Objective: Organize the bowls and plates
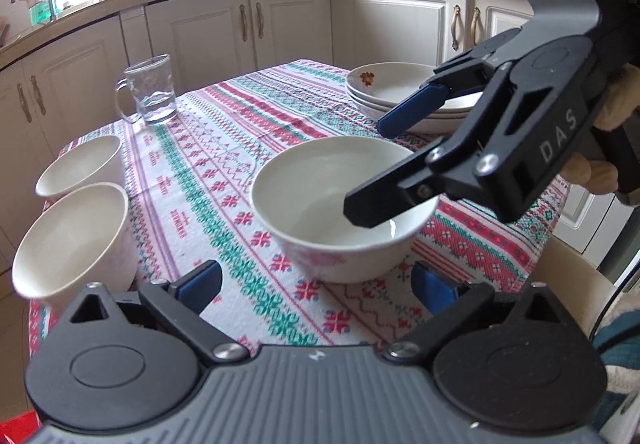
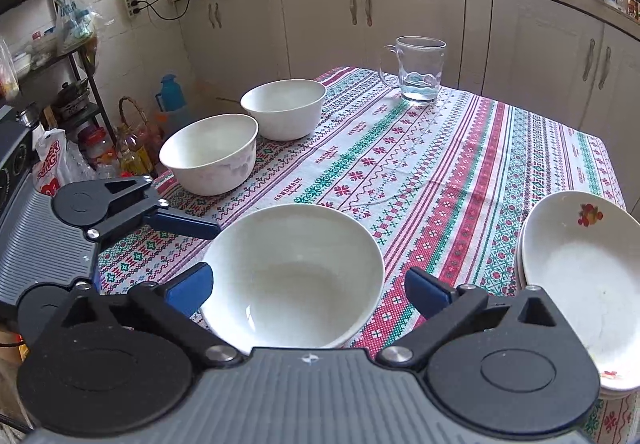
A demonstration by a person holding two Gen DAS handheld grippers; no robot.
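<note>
A wide white bowl (image 1: 340, 204) (image 2: 294, 276) stands in the middle of the patterned tablecloth (image 1: 224, 180). My right gripper (image 1: 368, 168) (image 2: 308, 290) is open and hangs over this bowl, one finger above its inside, one finger past its far rim. My left gripper (image 1: 318, 282) (image 2: 188, 228) is open and empty, just in front of the same bowl. Two deeper white bowls (image 1: 76, 236) (image 1: 82, 166) stand side by side at the table's left edge (image 2: 210, 152) (image 2: 286, 108). A stack of white plates with a flower print (image 1: 404, 92) (image 2: 580, 276) sits at the right.
A glass mug (image 1: 150, 90) (image 2: 418, 70) with a little water stands at the table's far side. Kitchen cabinets (image 1: 280, 24) and a cluttered counter run behind. A shelf and bottles (image 2: 80, 104) stand on the floor beyond the two deep bowls.
</note>
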